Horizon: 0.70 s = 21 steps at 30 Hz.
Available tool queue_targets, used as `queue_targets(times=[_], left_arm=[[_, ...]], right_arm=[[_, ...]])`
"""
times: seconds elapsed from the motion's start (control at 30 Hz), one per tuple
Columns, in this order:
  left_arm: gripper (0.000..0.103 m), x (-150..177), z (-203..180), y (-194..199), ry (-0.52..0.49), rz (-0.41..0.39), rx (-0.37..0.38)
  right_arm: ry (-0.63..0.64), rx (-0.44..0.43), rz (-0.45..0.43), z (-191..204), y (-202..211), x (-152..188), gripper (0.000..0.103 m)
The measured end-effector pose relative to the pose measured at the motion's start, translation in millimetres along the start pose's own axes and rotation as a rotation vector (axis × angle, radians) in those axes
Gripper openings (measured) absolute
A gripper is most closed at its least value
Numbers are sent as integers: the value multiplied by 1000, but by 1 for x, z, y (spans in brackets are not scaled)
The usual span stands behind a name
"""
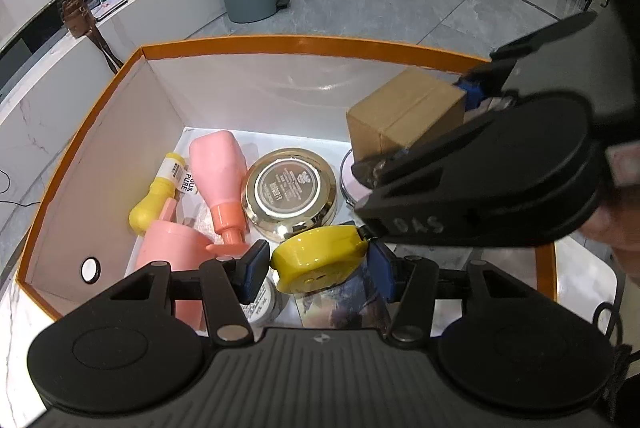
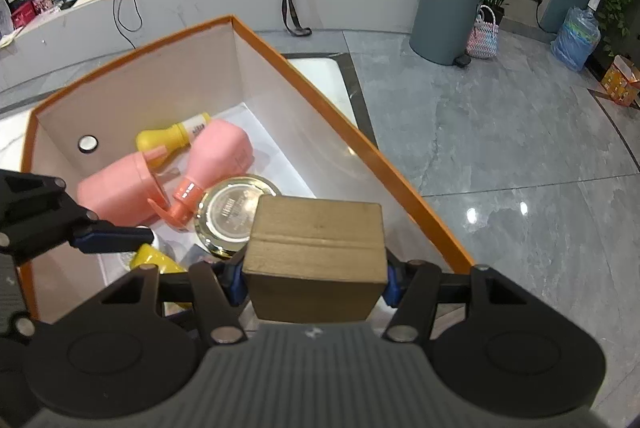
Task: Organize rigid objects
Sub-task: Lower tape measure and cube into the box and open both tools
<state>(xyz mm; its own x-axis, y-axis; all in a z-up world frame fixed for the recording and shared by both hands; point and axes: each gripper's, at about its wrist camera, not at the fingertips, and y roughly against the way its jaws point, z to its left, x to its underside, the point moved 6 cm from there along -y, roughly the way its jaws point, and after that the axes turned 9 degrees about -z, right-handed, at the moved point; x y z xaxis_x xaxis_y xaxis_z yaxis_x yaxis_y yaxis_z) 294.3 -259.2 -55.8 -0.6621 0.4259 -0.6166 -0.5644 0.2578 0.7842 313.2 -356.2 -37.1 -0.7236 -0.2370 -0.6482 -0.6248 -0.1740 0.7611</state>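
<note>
Tongs in your left hand (image 1: 316, 264) are clamping a round yellow plastic case (image 1: 318, 260) inside the orange-rimmed white box (image 1: 100, 131), while your right tongs (image 2: 314, 278) are gripping a brown cardboard carton (image 2: 316, 256) above the box's right side.

"PURE" on yellow bottle (image 1: 160, 195)

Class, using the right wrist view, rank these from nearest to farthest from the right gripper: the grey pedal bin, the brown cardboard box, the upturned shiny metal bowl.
1. Brown cardboard box: clamped in the right gripper.
2. Upturned shiny metal bowl: just beyond, inside the orange-rimmed storage box.
3. Grey pedal bin: far off on the floor, upper right.
</note>
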Motion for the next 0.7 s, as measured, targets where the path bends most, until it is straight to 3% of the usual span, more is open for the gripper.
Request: queue_targets(times=[0.7], left_arm=[[59,-3,4,-25,-11,43,4]], right_arm=[[0,-4,65,4,-28,7,59]])
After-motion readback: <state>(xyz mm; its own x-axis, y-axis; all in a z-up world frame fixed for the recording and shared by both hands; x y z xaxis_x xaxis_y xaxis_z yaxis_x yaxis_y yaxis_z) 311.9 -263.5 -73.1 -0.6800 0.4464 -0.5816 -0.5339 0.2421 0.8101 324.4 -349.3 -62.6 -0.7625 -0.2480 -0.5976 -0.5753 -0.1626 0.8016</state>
